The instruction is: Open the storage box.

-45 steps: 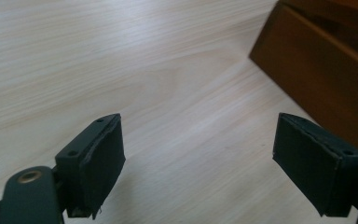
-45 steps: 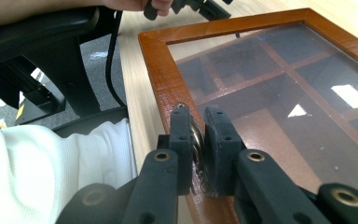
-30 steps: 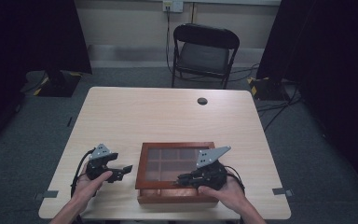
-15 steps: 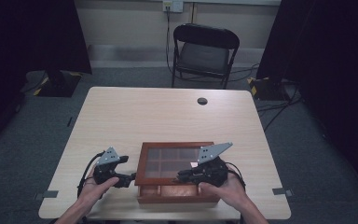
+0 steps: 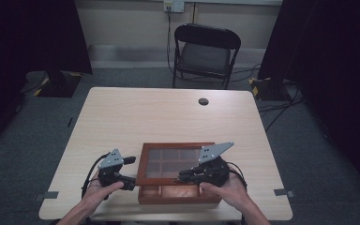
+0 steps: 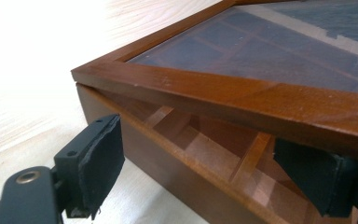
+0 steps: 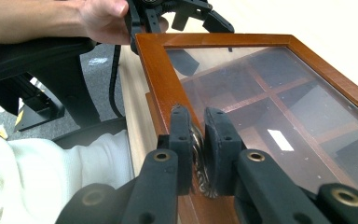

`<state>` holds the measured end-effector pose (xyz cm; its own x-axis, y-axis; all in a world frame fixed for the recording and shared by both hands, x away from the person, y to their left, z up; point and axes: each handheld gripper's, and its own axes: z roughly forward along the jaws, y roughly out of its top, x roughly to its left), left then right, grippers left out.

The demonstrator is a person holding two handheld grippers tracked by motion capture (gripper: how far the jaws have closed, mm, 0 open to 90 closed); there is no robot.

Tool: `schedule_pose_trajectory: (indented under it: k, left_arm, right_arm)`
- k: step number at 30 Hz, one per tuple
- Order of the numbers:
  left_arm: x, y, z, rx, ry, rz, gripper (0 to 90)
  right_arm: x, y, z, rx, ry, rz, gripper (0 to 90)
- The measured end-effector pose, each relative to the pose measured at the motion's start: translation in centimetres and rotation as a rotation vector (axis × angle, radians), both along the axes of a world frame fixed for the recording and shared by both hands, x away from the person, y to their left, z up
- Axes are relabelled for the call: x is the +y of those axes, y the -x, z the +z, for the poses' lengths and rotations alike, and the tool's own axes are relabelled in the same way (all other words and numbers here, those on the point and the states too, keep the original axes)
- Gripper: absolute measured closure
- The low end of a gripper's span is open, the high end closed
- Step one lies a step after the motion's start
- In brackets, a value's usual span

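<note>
Reddish-brown wooden box with glass-paned lid (image 5: 176, 172) sits at near edge of pale wood table (image 5: 168, 112), lid lifted a crack at front. Vs a second ago: left gripper (image 5: 125, 171) slid in from beside box, now at its left front corner. Right gripper (image 7: 198, 154) clenched on small metal latch (image 7: 196, 148) at lid's front rail. Left gripper view: jaws spread wide, straddling corner, compartment dividers visible through gap. Latch itself mostly hidden between pads, hard to make out. High view adds black folding chair (image 5: 205, 54) beyond table.
</note>
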<state>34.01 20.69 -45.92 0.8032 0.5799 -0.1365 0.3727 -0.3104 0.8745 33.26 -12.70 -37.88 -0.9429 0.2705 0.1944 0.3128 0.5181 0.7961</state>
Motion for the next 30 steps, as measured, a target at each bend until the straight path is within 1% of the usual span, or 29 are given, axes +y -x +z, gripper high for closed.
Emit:
schedule_pose_trajectory:
  k: [1, 2, 3, 4, 6, 7, 9, 10, 11, 12, 13, 15, 17, 19, 21, 22, 23, 24, 25, 26, 27, 28, 30]
  left_arm:
    - [-0.1, 0.0, 0.0, 0.008, 0.012, -0.002, 16.6]
    - [-0.1, -0.1, 0.0, 0.005, 0.013, 0.007, 15.6]
    - [0.0, 0.0, 0.1, -0.012, -0.001, 0.01, 15.4]
    - [-0.1, 0.0, 0.2, -0.023, -0.003, 0.011, 15.7]
    - [-0.1, 0.1, 0.2, -0.025, 0.003, 0.011, 17.1]
    - [-0.1, 0.0, 0.3, -0.029, -0.01, 0.002, 17.0]
    - [-0.2, -0.1, 0.4, -0.035, -0.002, 0.001, 17.0]
    - [-0.2, -0.1, 0.5, -0.032, 0.004, 0.004, 17.2]
    - [-0.2, -0.1, 0.5, -0.03, 0.015, 0.01, 17.1]
    - [-0.3, -0.2, 0.6, -0.029, 0.007, 0.007, 17.0]
    - [-0.4, -0.3, 0.7, -0.036, 0.012, 0.002, 17.2]
    - [-0.5, -0.4, 0.9, -0.04, 0.021, 0.003, 17.6]
    - [-0.6, -0.4, 1.1, -0.039, 0.042, 0.009, 18.1]
    - [-0.6, -0.4, 1.2, -0.045, 0.037, 0.004, 19.0]
    - [-0.6, -0.4, 1.2, -0.043, 0.032, 0.004, 18.9]
    - [-0.6, -0.5, 1.2, -0.036, 0.032, 0.003, 18.8]
    - [-0.5, -0.5, 1.3, -0.042, 0.024, 0.0, 18.7]
    - [-0.6, -0.5, 1.4, -0.037, 0.03, 0.002, 18.9]
    - [-0.6, -0.7, 1.5, -0.044, 0.028, -0.002, 18.9]
    - [-0.6, -0.7, 1.7, -0.035, 0.041, 0.002, 18.9]
    - [-0.7, -0.8, 1.8, -0.041, 0.043, -0.001, 19.0]
    - [-0.7, -0.9, 2.0, -0.038, 0.048, -0.002, 19.1]
    - [-0.8, -1.1, 2.4, -0.041, 0.06, 0.001, 19.7]
  right_arm:
    - [0.0, 0.0, 0.0, 0.002, -0.002, -0.001, 82.2]
    - [-0.1, -0.1, 0.0, 0.0, -0.004, -0.003, 82.1]
    - [-0.2, -0.1, 0.0, 0.005, -0.01, -0.005, 82.1]
    - [-0.2, 0.0, 0.0, 0.002, -0.017, -0.01, 82.1]
    - [-0.3, 0.1, -0.1, -0.004, -0.028, -0.017, 82.0]
    - [-0.4, 0.1, -0.1, -0.003, -0.032, -0.019, 81.9]
    - [-0.5, 0.1, -0.2, -0.006, -0.034, -0.025, 76.3]
    - [-0.6, 0.1, -0.2, -0.001, -0.039, -0.029, 72.9]
    - [-0.7, 0.1, -0.1, -0.003, -0.043, -0.032, 72.1]
    - [-0.9, 0.1, 0.0, -0.005, -0.049, -0.035, 70.0]
    - [-1.1, 0.2, 0.1, -0.007, -0.052, -0.041, 66.2]
    - [-1.6, 0.3, 0.4, -0.016, -0.054, -0.057, 61.9]
    - [-2.1, 0.4, 0.6, -0.029, -0.052, -0.084, 54.7]
    - [-2.7, 0.4, 0.7, -0.032, -0.059, -0.106, 50.3]
    - [-3.2, 0.4, 0.8, -0.048, -0.065, -0.134, 43.8]
    - [-3.5, 0.3, 0.9, -0.048, -0.071, -0.144, 42.7]
    - [-3.7, 0.3, 0.9, -0.051, -0.072, -0.152, 40.6]
    - [-3.9, 0.2, 0.9, -0.054, -0.073, -0.162, 37.7]
    - [-4.1, 0.2, 0.9, -0.057, -0.073, -0.168, 36.7]
    - [-4.3, 0.1, 1.0, -0.059, -0.07, -0.176, 35.7]
    - [-4.5, 0.1, 1.0, -0.059, -0.074, -0.184, 33.7]
    - [-4.7, 0.1, 1.0, -0.061, -0.075, -0.192, 32.2]
    - [-5.1, 0.0, 1.1, -0.065, -0.079, -0.204, 31.2]
